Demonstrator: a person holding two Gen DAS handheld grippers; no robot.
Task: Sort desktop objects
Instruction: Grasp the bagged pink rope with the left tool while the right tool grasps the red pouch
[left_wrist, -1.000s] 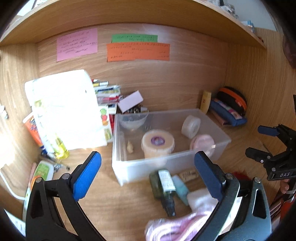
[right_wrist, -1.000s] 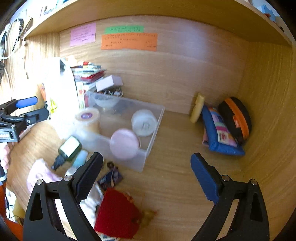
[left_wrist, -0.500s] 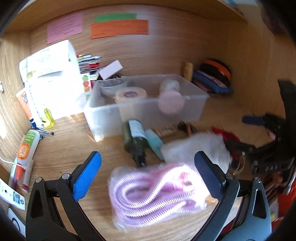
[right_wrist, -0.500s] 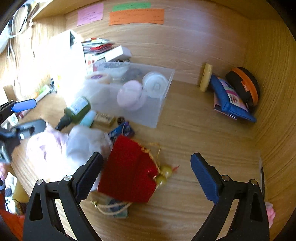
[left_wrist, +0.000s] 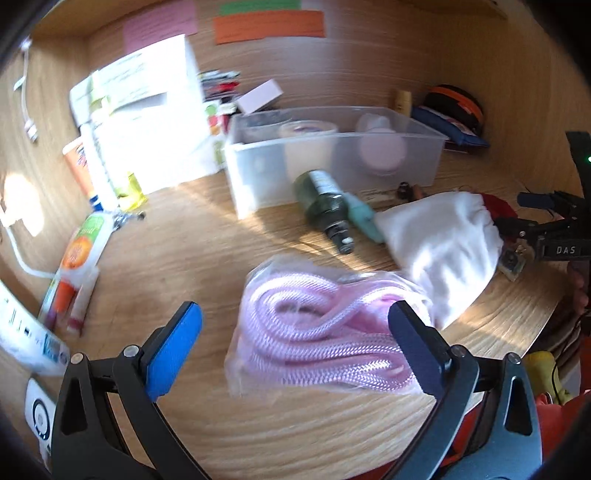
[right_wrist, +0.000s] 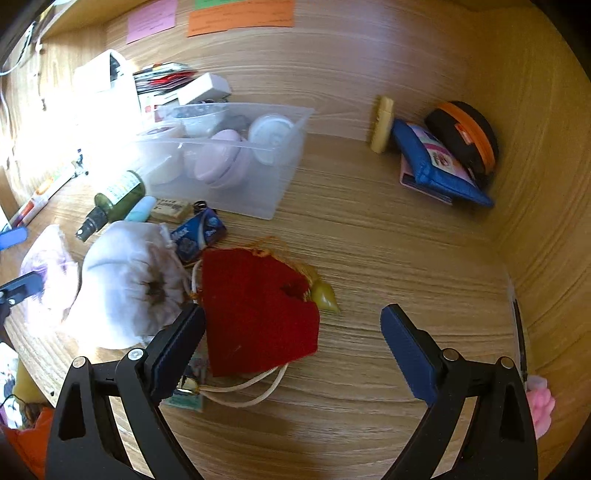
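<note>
A clear plastic bin (left_wrist: 332, 173) (right_wrist: 236, 192) holds tape rolls and a pink round case at the desk's back. In front of it lie a dark green spray bottle (left_wrist: 325, 206) (right_wrist: 114, 195), a mint tube (left_wrist: 364, 218), a white drawstring pouch (left_wrist: 443, 243) (right_wrist: 125, 284), a red velvet pouch (right_wrist: 258, 310) and a bagged pink cord (left_wrist: 317, 332). My left gripper (left_wrist: 295, 354) is open, hovering just before the pink cord bag. My right gripper (right_wrist: 291, 347) is open too, its left finger beside the red pouch's near edge.
A white box (left_wrist: 147, 110) and tubes (left_wrist: 81, 251) stand at the left. A blue wallet (right_wrist: 436, 166) and a black-orange case (right_wrist: 465, 136) lean in the right back corner, a yellow block (right_wrist: 382, 125) beside them. The desk's front edge curves near the right gripper (left_wrist: 546, 221).
Both grippers have pulled back toward the desk's front edge. The pink cord bag and the red pouch now lie closer under the fingers. Nothing was grasped.
</note>
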